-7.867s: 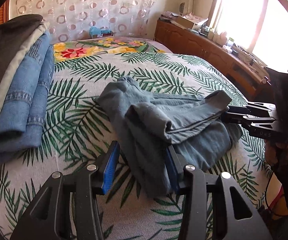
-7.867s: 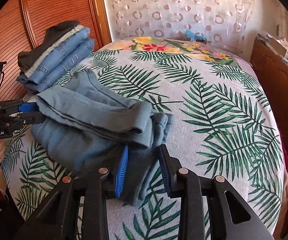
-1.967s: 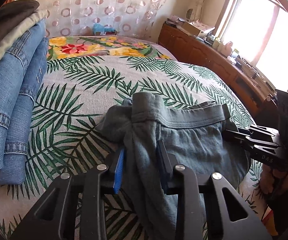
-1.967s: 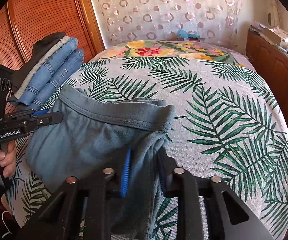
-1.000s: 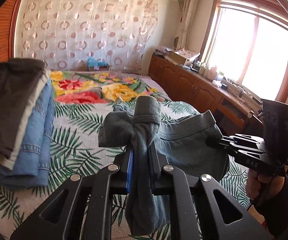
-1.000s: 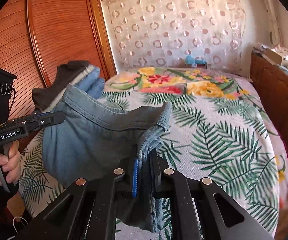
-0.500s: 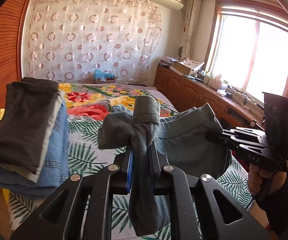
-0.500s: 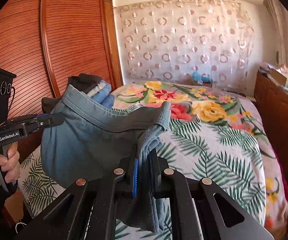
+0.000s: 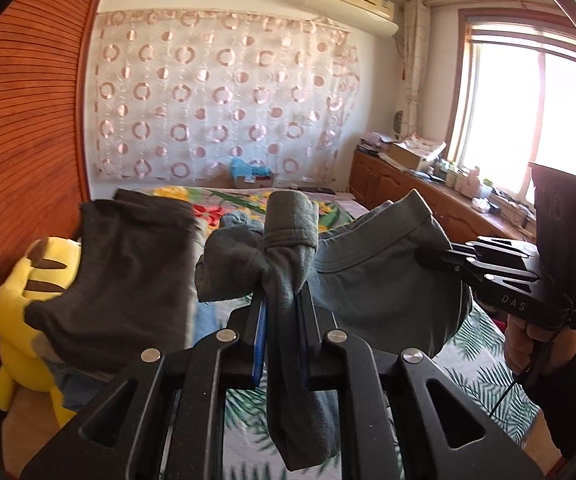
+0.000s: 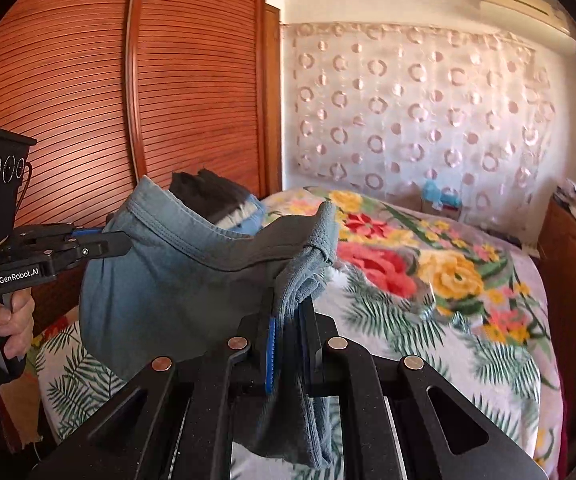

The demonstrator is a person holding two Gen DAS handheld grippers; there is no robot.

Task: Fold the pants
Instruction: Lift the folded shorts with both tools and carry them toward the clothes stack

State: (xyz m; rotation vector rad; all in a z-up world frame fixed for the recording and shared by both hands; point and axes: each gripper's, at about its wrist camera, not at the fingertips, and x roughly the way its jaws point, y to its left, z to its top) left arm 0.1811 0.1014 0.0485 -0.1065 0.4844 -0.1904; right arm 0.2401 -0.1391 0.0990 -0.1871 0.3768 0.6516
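We hold the blue-grey pants (image 9: 380,280) in the air between both tools, above the leaf-print bed cover (image 10: 428,344). The left gripper (image 9: 282,320) is clamped nearly closed on one bunched corner of the waistband; cloth rises above its fingertips and a fold hangs down below them, between the finger arms. The right gripper (image 10: 288,324) is likewise clamped nearly closed on the opposite waistband corner, with a fold of fabric drooping below its jaws.

In the left wrist view, the right gripper (image 9: 428,258) appears to the right of our own fingers, gripped by a hand (image 9: 528,340), with the waistband stretched across to it. In the right wrist view, the left gripper (image 10: 122,246) appears to the left, and the garment sags as a pouch between the two.

Left of and beyond the left tool we see a pile of folded clothes (image 9: 128,276), dark grey on top, and a yellow plush toy (image 9: 16,312).
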